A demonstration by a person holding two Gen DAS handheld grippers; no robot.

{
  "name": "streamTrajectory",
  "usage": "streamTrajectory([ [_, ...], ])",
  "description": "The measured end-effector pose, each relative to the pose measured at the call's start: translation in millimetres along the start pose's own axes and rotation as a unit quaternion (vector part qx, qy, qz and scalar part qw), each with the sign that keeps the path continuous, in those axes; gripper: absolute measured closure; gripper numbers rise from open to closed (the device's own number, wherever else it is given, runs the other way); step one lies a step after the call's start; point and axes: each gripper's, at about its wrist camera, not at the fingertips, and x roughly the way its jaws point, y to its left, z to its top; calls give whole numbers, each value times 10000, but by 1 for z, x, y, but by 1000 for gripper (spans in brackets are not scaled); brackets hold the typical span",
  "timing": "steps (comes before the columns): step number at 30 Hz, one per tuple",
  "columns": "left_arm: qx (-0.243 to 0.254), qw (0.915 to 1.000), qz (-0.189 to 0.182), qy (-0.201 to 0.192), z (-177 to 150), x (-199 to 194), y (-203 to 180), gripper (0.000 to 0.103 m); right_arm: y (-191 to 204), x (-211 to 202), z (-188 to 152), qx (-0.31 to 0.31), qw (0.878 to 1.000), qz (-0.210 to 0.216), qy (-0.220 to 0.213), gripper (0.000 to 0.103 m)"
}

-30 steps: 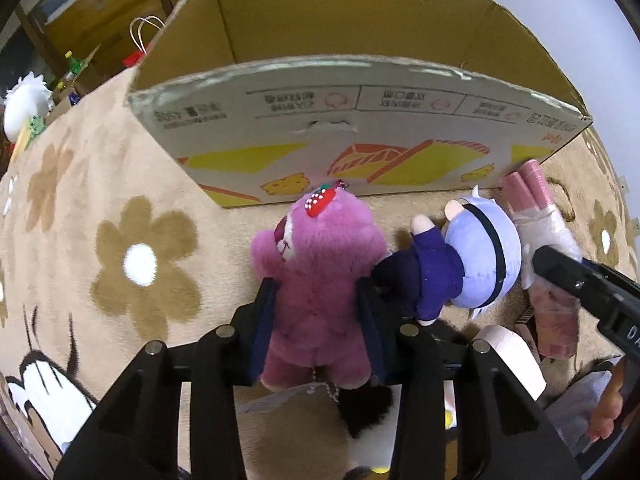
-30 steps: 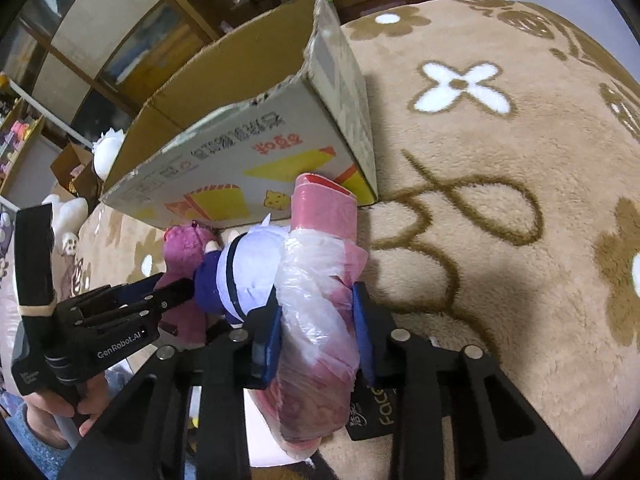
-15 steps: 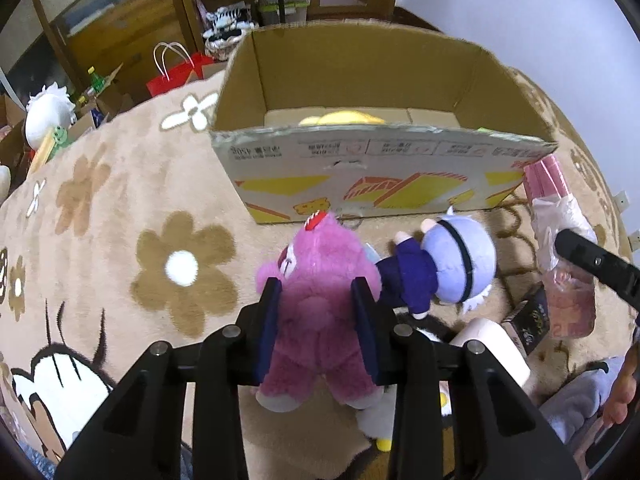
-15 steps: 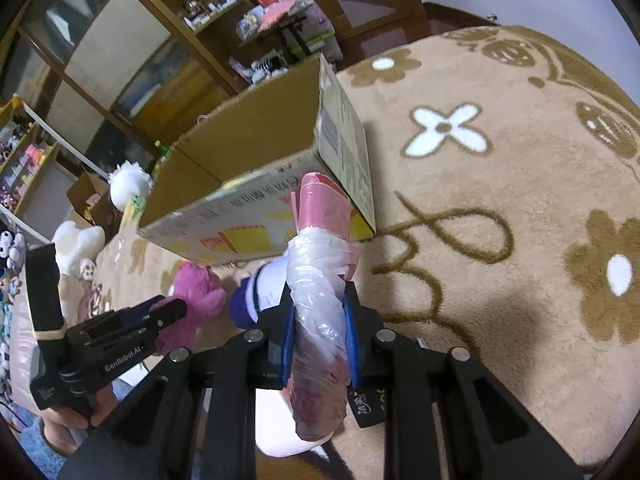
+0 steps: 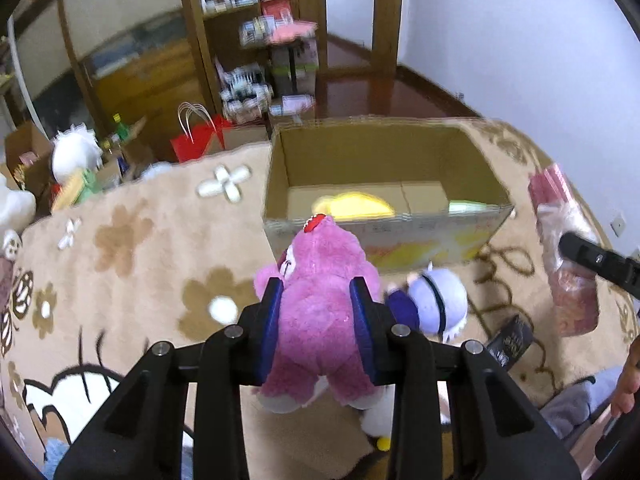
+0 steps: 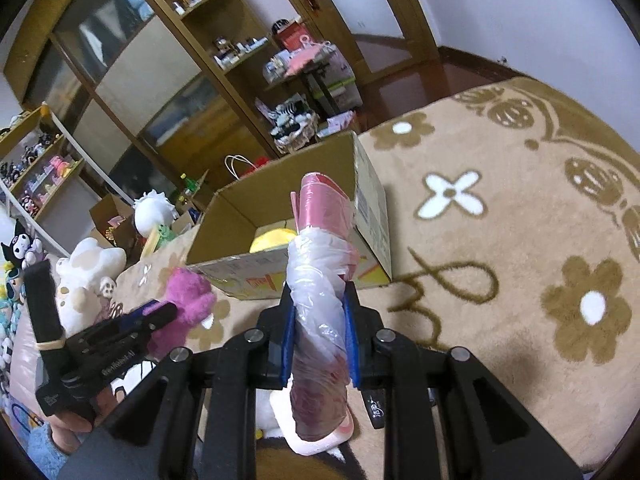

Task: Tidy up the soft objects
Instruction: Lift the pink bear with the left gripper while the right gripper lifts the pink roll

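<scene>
Left gripper (image 5: pixel 316 300): jaws closed tight on the pink plush (image 5: pixel 320 320), blue pads pressed into its flanks. The plush hangs clear of the rug (image 5: pixel 132 264), head pointing away from the camera, a red tag on top of the head.

Right gripper (image 6: pixel 319 320): jaws closed on a pink bundle (image 6: pixel 318 292) wrapped in clear plastic. The bundle stands roughly upright between the pads, its pink end projecting well above them and its lower end hanging below. In the left wrist view the same bundle (image 5: pixel 568 264) appears at the right edge, held off the rug.

On the rug, just beyond the pink plush and to its right, lies a doll (image 5: pixel 436 304) with a pale lilac head and dark blue body. A small dark packet (image 5: pixel 512 340) lies near it.

Farther on stands an open box (image 5: pixel 384 236) of cardboard, resting on the rug. Inside it, a yellow item (image 5: pixel 356 206) lies on the floor of the box.

Beyond the rug: a red bag (image 5: pixel 200 140) with white handles, a white plush (image 5: pixel 74 156), and wooden shelving (image 6: pixel 224 52) against the wall.
</scene>
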Motion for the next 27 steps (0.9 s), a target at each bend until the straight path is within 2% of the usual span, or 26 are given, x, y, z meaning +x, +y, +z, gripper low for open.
streamTrajectory([
  [4, -17, 9978, 133, -647, 10, -26, 2, 71, 4, -4, 4, -49, 9999, 15, -147, 81],
  [8, 32, 9947, 124, -1019, 22, -35, 2, 71, 6, -7, 11, -101, 9995, 54, -297, 81],
  [20, 156, 9863, 314, -1611, 51, -25, -5, 70, 21, 2, 40, -494, 9962, -39, -718, 81],
  [27, 69, 9852, 280, -1690, 59, -17, -3, 70, 27, 18, 56, -678, 9947, -168, -756, 81],
])
